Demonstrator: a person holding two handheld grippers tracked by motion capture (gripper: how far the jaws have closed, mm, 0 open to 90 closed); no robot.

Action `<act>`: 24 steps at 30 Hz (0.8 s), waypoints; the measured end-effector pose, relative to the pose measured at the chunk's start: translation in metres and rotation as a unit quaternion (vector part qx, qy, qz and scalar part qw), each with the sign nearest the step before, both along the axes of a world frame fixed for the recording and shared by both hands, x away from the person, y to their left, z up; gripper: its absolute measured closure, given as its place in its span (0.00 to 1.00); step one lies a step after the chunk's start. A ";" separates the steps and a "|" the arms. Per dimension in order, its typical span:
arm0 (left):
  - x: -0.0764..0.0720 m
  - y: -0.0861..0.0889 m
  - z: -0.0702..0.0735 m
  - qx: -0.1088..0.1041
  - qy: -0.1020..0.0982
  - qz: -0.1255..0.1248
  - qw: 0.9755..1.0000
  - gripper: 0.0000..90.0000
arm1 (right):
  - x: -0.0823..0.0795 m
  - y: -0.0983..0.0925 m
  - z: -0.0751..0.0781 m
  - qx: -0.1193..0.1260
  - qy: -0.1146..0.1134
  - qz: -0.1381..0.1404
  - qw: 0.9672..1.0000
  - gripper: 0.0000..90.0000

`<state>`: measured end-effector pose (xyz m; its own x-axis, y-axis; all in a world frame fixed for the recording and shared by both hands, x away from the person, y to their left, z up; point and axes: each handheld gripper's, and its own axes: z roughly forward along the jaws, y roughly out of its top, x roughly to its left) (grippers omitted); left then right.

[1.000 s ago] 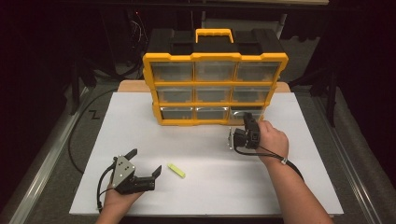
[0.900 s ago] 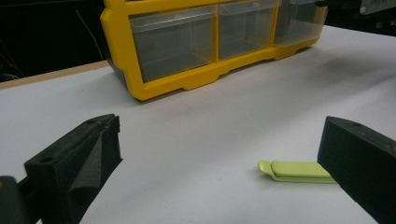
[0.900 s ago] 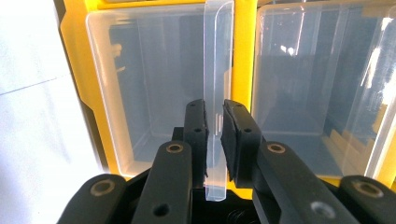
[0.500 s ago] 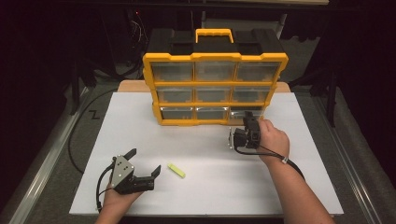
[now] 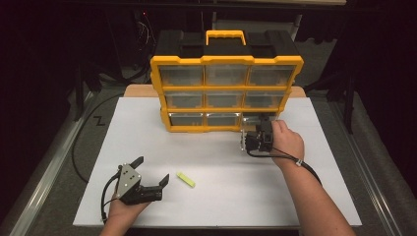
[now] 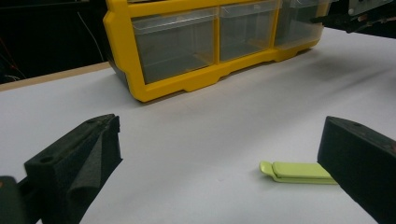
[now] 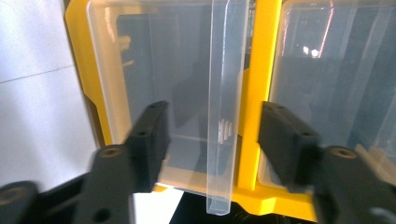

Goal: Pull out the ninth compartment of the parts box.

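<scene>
Now the right gripper (image 5: 262, 123), jaws just opening, straddles the drawer handle (image 7: 223, 126) untouched.

The organizer (image 5: 226, 64) has a glossy yellow plastic frame and clear, smooth plastic drawers (image 7: 173, 93). The table (image 5: 221, 196) at 6 o'clock from it looks matt white. The lime clip (image 6: 299, 171) is smooth plastic. The jaws carry matt black foam-like pads.

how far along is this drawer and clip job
Early. The right gripper is at the bottom-right drawer of the yellow organizer, fingers just opening around its clear handle; the drawer looks shut. The green clip lies on the table beside the open left gripper.
</scene>
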<state>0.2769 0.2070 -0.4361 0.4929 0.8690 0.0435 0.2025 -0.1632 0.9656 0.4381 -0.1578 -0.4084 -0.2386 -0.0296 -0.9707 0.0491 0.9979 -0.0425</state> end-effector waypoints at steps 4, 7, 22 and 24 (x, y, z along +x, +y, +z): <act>0.000 0.000 0.000 0.000 0.000 0.000 1.000 0.00 | -0.001 0.001 0.000 -0.005 0.002 -0.002 1.000 0.73; 0.000 0.000 0.000 0.000 0.000 0.000 1.000 0.00 | -0.001 0.001 0.000 -0.010 -0.006 0.002 1.000 0.80; 0.000 0.000 0.000 -0.003 0.001 0.003 1.000 0.00 | -0.014 0.001 0.002 -0.014 -0.012 0.004 1.000 0.87; 0.000 0.000 0.000 -0.003 0.000 0.003 1.000 0.00 | -0.017 0.000 0.001 -0.011 -0.014 0.005 1.000 0.87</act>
<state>0.2768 0.2073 -0.4361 0.4883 0.8719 0.0375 0.2035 -0.1555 0.9667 0.4212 -0.1576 -0.4070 -0.2103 -0.0536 -0.9762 0.0405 0.9972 -0.0635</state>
